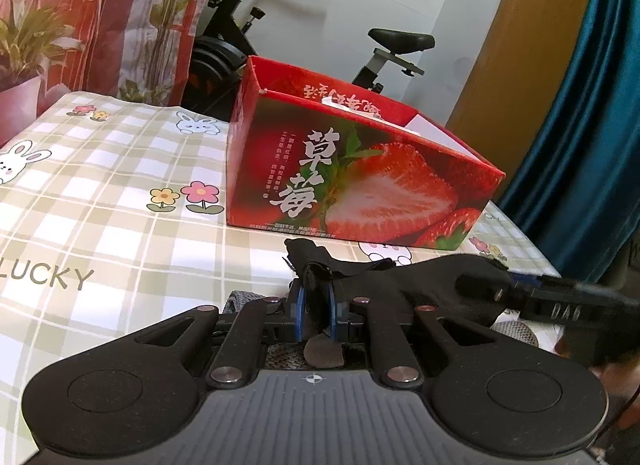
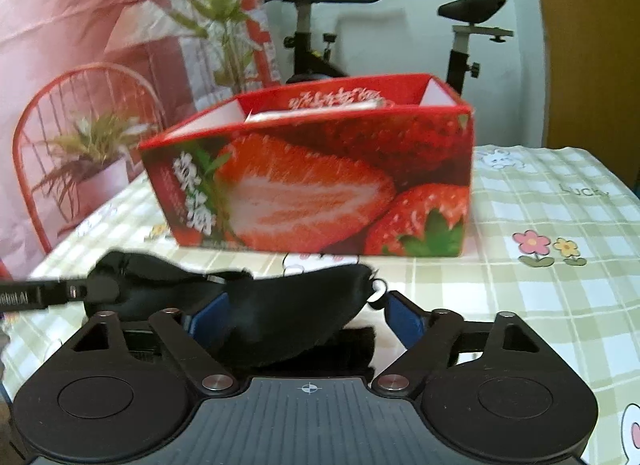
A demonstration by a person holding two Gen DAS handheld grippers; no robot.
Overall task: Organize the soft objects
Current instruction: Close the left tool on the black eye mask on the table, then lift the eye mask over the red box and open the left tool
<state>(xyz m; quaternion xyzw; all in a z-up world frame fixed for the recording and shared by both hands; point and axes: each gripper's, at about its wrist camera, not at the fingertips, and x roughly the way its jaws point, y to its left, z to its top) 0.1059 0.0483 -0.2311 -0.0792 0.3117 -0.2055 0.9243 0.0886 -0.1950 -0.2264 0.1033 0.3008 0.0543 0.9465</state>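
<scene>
Both cameras sit low over the checked tablecloth [image 1: 120, 169], close up, facing the strawberry box [image 1: 360, 177]: the left from its left corner, the right nearly square-on. Both share the exercise bike [image 2: 320, 25] behind.

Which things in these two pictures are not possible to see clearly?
- Strawberry box contents: both views, walls hide the inside.
- Black soft item: right wrist view, motion blur; its kind is unclear.
- Right hand-held gripper: whether the pads touch the item is hidden.

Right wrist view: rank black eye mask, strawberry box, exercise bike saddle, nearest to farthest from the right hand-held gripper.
1. Black eye mask, between the right hand-held gripper fingers.
2. Strawberry box, straight ahead on the tablecloth.
3. Exercise bike saddle, upper right, behind the box.
</scene>
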